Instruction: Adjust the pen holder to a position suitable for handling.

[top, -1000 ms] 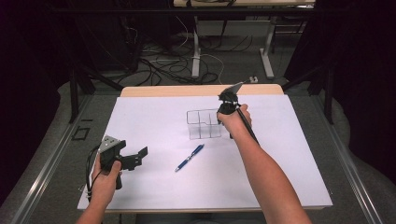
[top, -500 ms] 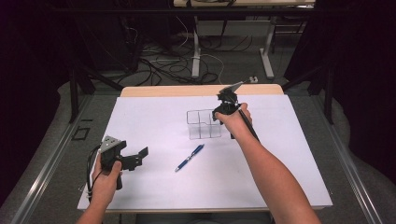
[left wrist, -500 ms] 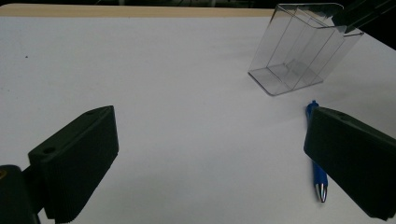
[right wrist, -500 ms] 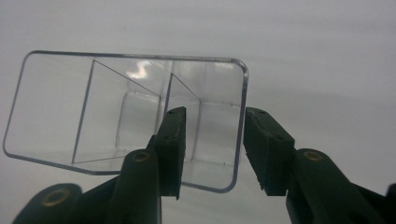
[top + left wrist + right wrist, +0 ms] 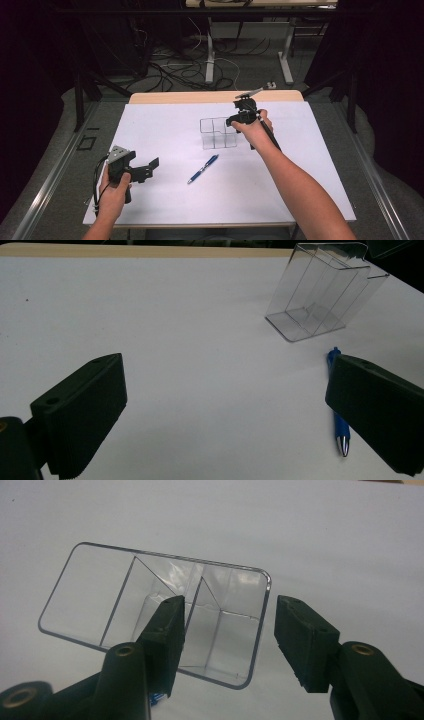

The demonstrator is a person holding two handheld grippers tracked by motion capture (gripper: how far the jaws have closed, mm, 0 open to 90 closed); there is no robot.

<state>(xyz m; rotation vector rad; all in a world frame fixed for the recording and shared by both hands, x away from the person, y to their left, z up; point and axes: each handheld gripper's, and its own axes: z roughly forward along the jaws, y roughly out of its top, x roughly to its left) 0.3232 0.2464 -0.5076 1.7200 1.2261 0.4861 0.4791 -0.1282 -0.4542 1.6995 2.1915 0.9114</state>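
The clear plastic organiser box with three upright compartments [image 5: 218, 133] stands upright on the white sheet that covers the table [image 5: 165, 130], a little right of the middle and toward the far side. The right tongs [image 5: 234, 120] hang over its right end, pointing down: in the right gripper view one black jaw reaches down inside the end compartment [image 5: 225, 625] and the other stands outside the short end wall, so that the wall lies between them. A gap shows between the outer jaw and that wall, and the jaws have just been opening, so they stand spread about the wall and pinch nothing. The person's right hand [image 5: 257, 131] holds this tool from above, its forearm running back to the near right edge. Just near and left of the box lies a blue ballpoint pen with a silver tip [image 5: 203, 169], slanting on the sheet, apart from the box. Well to the left, by the near left corner of the sheet, the person's left hand [image 5: 114, 192] holds the left tongs [image 5: 150, 169] low over the table, aimed right toward the pen and the box; its jaws are spread wide with only bare sheet between them, the pen [image 5: 339, 412] lying just beside one jaw in the left gripper view. A strip of pale wood table top [image 5: 200, 96] shows beyond the sheet's far edge.
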